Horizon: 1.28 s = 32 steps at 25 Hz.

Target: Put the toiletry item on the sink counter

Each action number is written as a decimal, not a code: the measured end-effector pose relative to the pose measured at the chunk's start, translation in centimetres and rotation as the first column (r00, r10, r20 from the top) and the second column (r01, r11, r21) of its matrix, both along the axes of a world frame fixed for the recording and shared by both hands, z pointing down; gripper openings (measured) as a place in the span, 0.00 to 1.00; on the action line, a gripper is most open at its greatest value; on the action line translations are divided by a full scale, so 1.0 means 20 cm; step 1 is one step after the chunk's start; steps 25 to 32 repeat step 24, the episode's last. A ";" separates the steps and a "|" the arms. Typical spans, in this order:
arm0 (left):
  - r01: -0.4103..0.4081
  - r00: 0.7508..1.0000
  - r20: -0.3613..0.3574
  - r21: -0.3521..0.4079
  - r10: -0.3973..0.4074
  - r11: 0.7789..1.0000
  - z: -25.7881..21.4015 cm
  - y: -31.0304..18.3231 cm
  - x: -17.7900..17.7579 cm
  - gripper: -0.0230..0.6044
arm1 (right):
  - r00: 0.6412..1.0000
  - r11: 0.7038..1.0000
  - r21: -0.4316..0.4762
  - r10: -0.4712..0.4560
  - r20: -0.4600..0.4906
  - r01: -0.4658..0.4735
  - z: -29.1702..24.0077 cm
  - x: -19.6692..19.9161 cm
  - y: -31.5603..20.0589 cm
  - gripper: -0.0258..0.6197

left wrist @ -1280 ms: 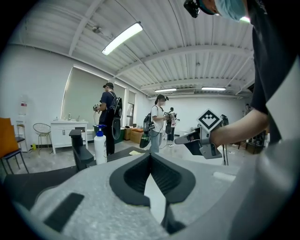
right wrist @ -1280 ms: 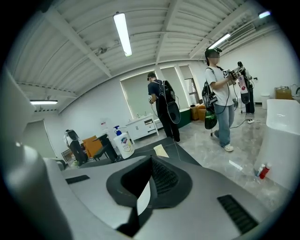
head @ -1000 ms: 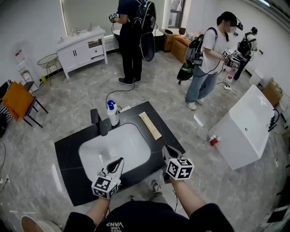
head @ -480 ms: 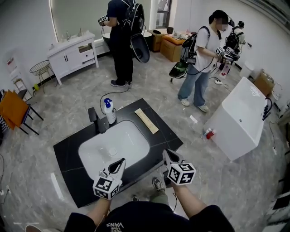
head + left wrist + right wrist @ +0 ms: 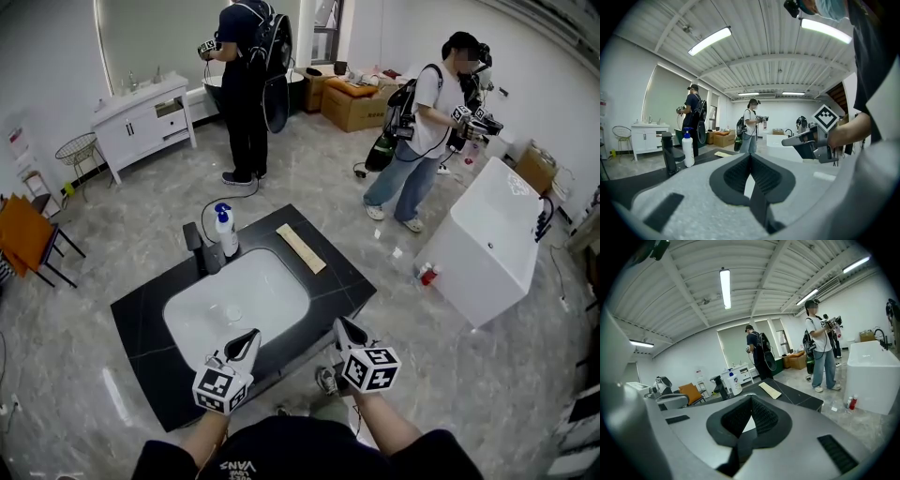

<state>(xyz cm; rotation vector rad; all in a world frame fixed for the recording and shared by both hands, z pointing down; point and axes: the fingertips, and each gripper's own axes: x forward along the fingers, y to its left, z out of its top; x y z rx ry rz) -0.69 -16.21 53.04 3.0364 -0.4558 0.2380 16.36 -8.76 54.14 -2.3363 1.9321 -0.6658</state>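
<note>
A white pump bottle with a blue top (image 5: 226,234) stands upright on the black sink counter (image 5: 141,314), right of the black faucet (image 5: 200,248) and behind the white basin (image 5: 239,300). A flat beige strip (image 5: 302,248) lies on the counter's right part. My left gripper (image 5: 247,337) hovers at the counter's front edge, jaws shut and empty. My right gripper (image 5: 342,327) is off the front right corner, also shut with nothing in it. The left gripper view shows the bottle (image 5: 687,147) far left past its shut jaws; the right gripper view shows the bottle (image 5: 733,382) and the strip (image 5: 769,390) ahead.
Two people stand beyond the counter, one in dark clothes (image 5: 246,84), one in a white shirt (image 5: 422,131). A white bathtub (image 5: 487,248) sits to the right with a small red bottle (image 5: 428,274) on the floor beside it. A white vanity (image 5: 141,117) and an orange chair (image 5: 23,234) are at the left.
The head view has shifted slightly, so the room sits a little differently in frame. Both grippers stay shut at the counter's front edge; the bottle has not moved.
</note>
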 end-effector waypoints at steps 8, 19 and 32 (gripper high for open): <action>-0.006 1.000 -0.001 -0.007 0.006 1.000 0.03 0.04 -0.05 0.05 | 0.999 1.000 -0.014 0.019 -0.036 -0.019 0.02 -0.08 0.07 0.04; 0.016 1.000 0.010 -0.030 -0.016 0.999 0.06 0.03 -0.08 0.05 | 0.997 0.998 -0.031 0.044 -0.057 -0.045 0.03 -0.11 0.09 0.04; 0.027 1.000 0.014 -0.037 -0.027 0.999 0.08 0.02 -0.08 0.05 | 0.997 0.998 -0.037 0.043 -0.059 -0.046 0.04 -0.09 0.09 0.04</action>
